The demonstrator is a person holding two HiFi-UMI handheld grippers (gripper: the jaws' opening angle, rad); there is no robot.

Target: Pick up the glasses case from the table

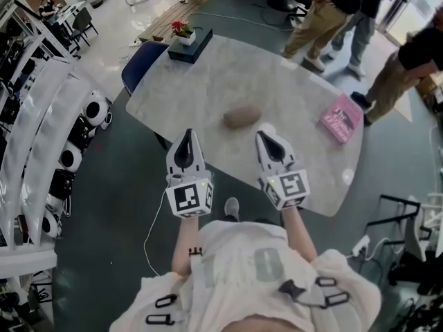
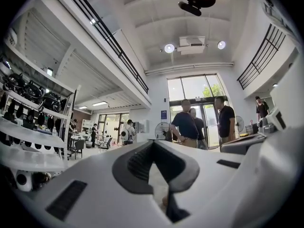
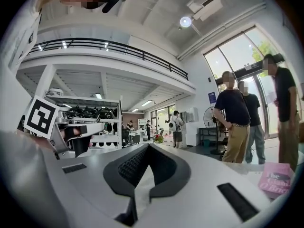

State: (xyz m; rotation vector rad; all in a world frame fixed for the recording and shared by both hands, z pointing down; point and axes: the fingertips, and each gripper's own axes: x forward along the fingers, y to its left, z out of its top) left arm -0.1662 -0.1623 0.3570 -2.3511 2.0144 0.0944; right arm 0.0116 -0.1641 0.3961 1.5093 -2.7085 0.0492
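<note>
The glasses case (image 1: 242, 116) is a brown oval pouch lying on the pale marble table (image 1: 277, 75), near the table's front edge. In the head view my left gripper (image 1: 187, 135) is held level just short of the table edge, left of the case and nearer to me. My right gripper (image 1: 266, 135) hovers over the front edge, just right of the case and apart from it. Both sets of jaws taper to a closed point with nothing between them, as the left gripper view (image 2: 153, 143) and the right gripper view (image 3: 148, 146) also show.
A pink book (image 1: 341, 118) lies on the table's right side. A dark box with a red-flowered plant (image 1: 188, 41) stands at the far left corner, with a blue chair (image 1: 138, 64) beside it. Several people (image 1: 360, 19) stand beyond the table. Shelves of white robots (image 1: 76, 137) line the left.
</note>
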